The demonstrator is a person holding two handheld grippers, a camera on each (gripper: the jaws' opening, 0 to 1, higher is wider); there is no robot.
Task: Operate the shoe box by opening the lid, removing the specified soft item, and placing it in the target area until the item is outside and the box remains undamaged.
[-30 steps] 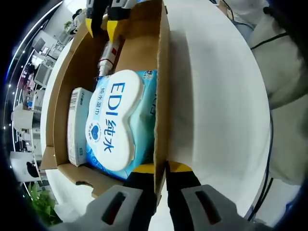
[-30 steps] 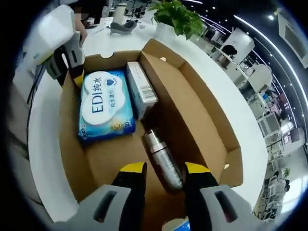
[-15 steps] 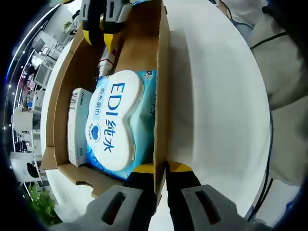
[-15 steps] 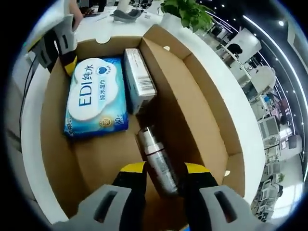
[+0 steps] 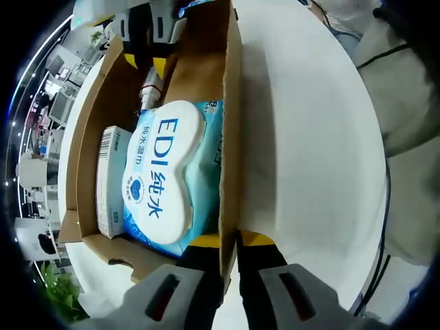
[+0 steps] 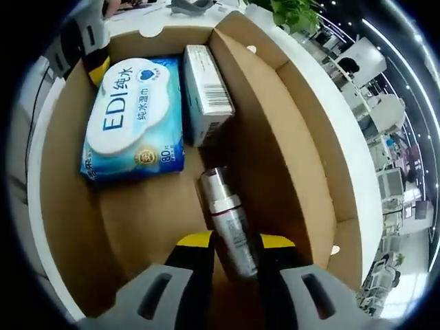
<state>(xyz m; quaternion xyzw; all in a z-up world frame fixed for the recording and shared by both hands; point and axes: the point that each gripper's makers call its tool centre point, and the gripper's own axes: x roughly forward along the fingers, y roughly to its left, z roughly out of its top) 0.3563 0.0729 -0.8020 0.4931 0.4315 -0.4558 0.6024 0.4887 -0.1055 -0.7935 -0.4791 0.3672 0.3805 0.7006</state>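
The open cardboard shoe box (image 5: 230, 103) (image 6: 275, 137) lies on a white table (image 5: 302, 137). Inside it lies a soft blue-and-white pack of EDI wet wipes (image 5: 161, 175) (image 6: 130, 117). Beside the pack are a small white carton (image 5: 110, 179) (image 6: 206, 96) and a metal bottle (image 5: 149, 88) (image 6: 223, 199) lying on its side. My left gripper (image 5: 229, 240) (image 6: 93, 65) is shut on the box's side wall next to the wipes. At the far end, my right gripper (image 6: 235, 240) (image 5: 146, 62) is low in the box, its jaws pressed against both sides of the bottle.
A person's pale clothing (image 5: 405, 89) stands past the table's edge on the left gripper's side. A potted plant (image 6: 295, 10) sits beyond the box's far end, and office desks lie behind it. Bare tabletop runs along the box's outer wall.
My right gripper has gone down into the box over the bottle, and its jaws have narrowed onto it. The left gripper and the box have stayed still.
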